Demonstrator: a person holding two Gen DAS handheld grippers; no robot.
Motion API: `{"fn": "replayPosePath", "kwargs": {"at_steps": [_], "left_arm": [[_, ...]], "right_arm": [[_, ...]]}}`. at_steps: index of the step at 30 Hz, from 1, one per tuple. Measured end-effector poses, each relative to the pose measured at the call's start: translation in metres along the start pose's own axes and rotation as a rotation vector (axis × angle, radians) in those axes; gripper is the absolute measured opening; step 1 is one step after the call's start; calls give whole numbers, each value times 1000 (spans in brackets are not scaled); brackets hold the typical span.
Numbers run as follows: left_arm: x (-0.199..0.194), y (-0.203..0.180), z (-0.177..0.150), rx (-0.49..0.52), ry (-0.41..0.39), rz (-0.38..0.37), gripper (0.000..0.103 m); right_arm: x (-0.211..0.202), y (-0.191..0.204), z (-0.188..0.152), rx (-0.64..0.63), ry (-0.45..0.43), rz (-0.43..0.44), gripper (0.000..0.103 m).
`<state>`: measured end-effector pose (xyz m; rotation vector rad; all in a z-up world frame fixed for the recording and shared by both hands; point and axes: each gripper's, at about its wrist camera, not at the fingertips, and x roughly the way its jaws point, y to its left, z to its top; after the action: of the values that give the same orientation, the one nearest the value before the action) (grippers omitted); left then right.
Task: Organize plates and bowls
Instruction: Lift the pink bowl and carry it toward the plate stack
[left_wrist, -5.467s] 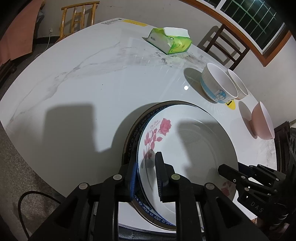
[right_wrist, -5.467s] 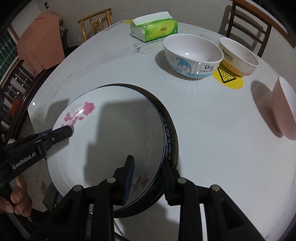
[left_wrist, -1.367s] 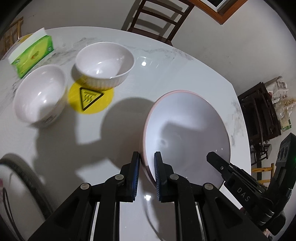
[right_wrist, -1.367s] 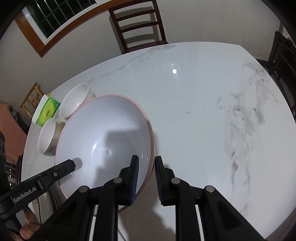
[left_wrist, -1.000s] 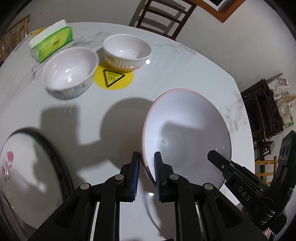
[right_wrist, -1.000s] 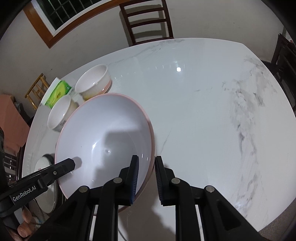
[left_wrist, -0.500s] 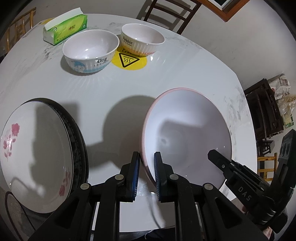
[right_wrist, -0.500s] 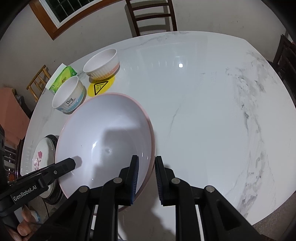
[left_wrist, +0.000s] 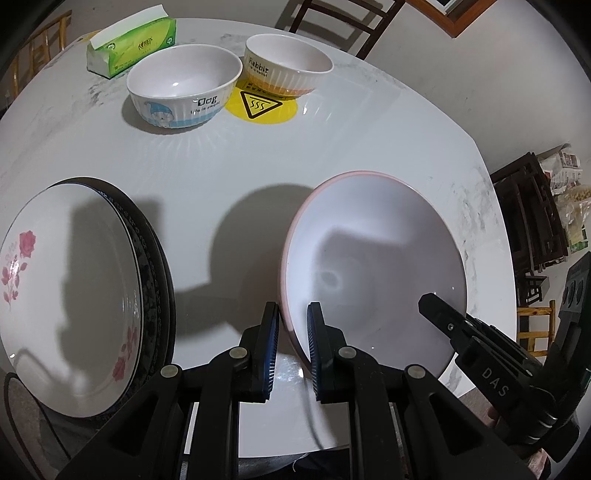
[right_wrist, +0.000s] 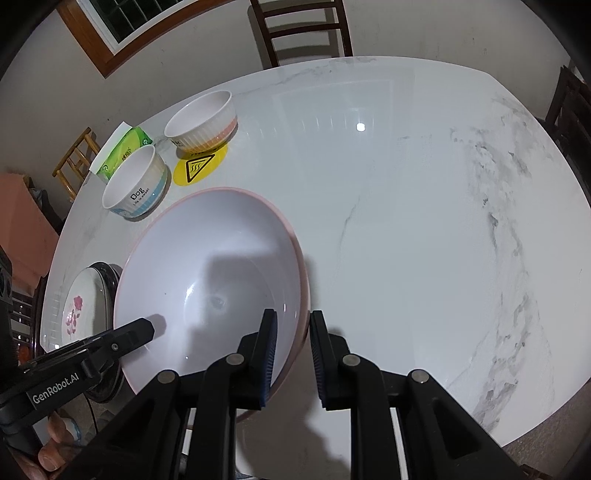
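- The left gripper (left_wrist: 290, 332) is clamped on the near-left rim of the pink bowl (left_wrist: 373, 266); the right gripper (right_wrist: 291, 343) is clamped on its opposite rim.
- The bowl is held between them, beside the stacked plates (left_wrist: 74, 295).
- Two smaller bowls (left_wrist: 184, 88) and a tissue pack (left_wrist: 133, 40) are seen farther back on the white marble table (right_wrist: 406, 221), with chairs (right_wrist: 299, 33) around.

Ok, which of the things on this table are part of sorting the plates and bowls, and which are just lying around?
Part of the job:
- pink bowl, gripped at opposite rims by left tool and right tool
- Dog bowl
- Rabbit bowl
- rose plate on a dark plate

Just lying about:
- tissue box
- yellow warning sticker
- chair
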<state>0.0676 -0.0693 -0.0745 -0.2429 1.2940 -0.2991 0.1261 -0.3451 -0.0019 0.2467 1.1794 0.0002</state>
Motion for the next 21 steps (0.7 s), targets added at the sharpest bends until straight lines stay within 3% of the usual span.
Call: {"fn": "replayPosePath", "kwargs": {"at_steps": [21], "left_arm": [[-5, 1, -1, 8, -17, -9, 14]], "right_arm": [[-7, -2, 4, -6, -15, 1, 24]]}}
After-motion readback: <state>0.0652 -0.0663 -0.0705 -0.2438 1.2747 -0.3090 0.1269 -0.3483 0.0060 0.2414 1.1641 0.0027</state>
